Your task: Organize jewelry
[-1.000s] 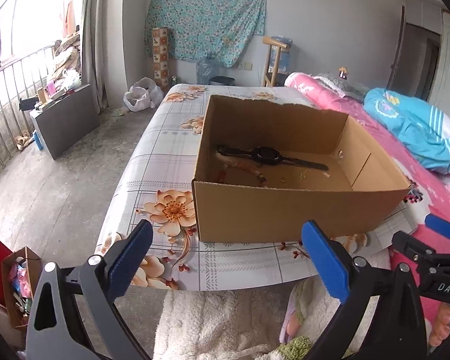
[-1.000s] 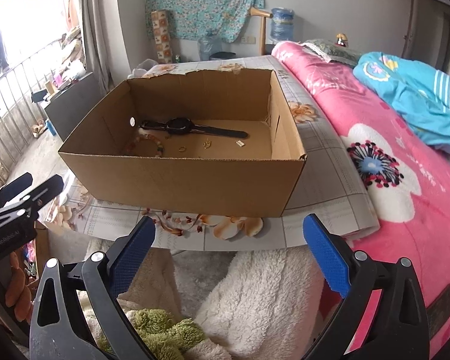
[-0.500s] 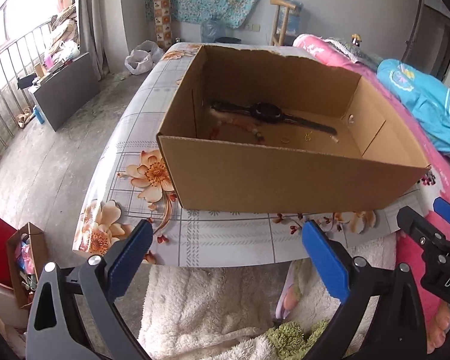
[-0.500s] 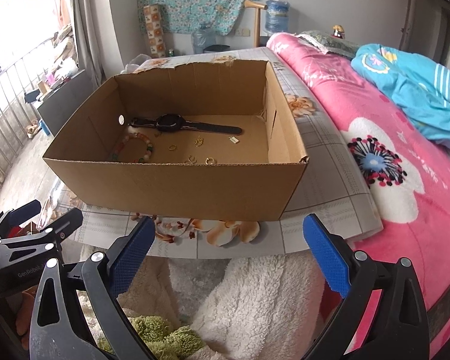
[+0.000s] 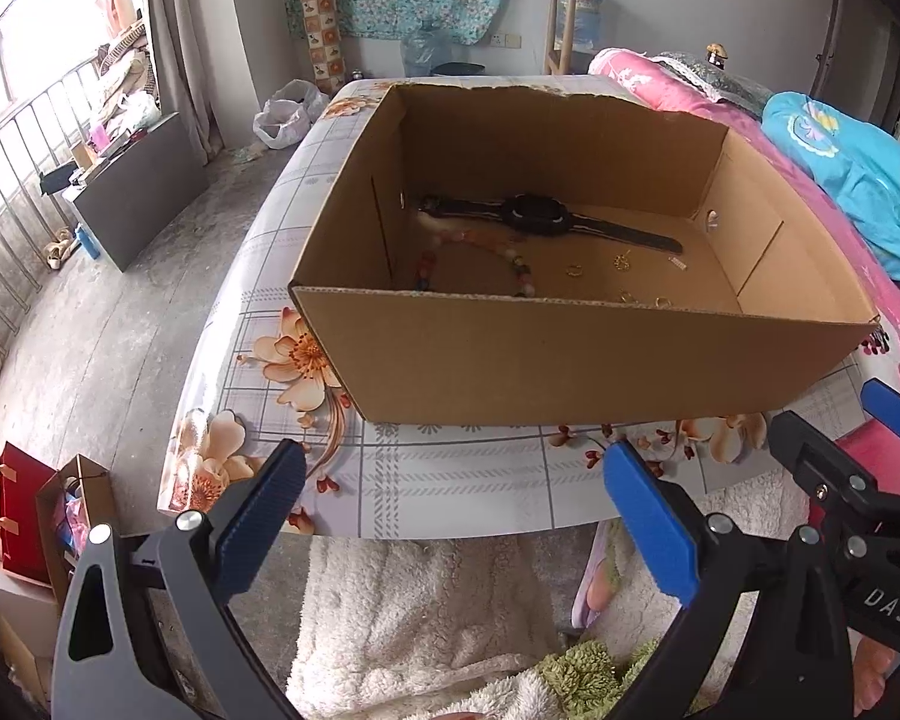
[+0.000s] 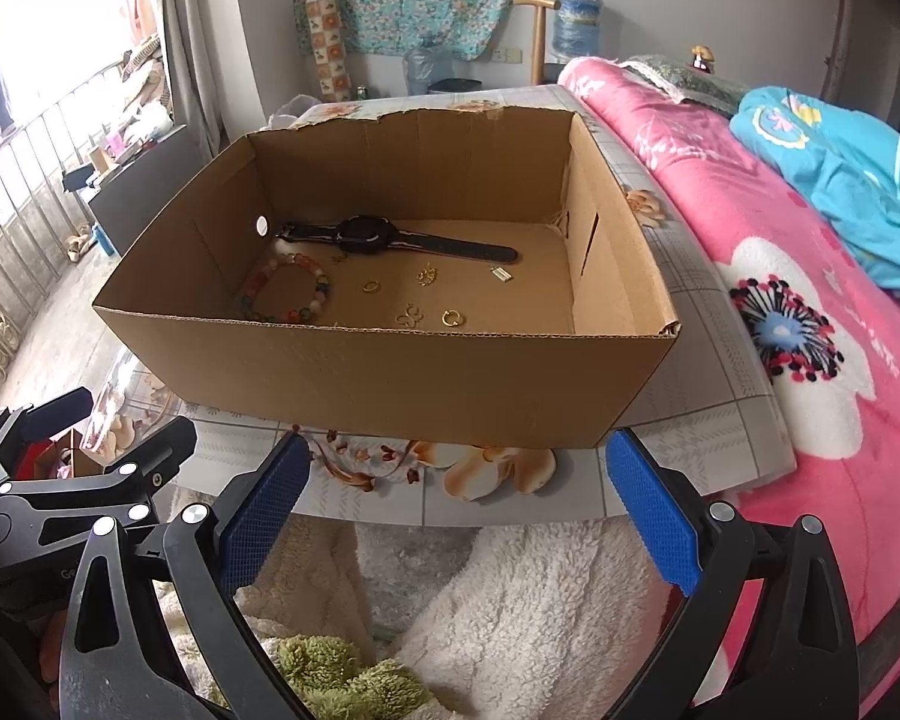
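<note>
As you are closing in on the cardboard box from farther back, both claws, left gripper and right gripper, are hanging open and empty, 2 reaches from the watch and bracelet lying inside.

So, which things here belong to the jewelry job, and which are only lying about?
For the job: cardboard box, black watch, bead bracelet, small gold pieces.

Just lying about: pink blanket, blue bedding, water jug, red bag.
</note>
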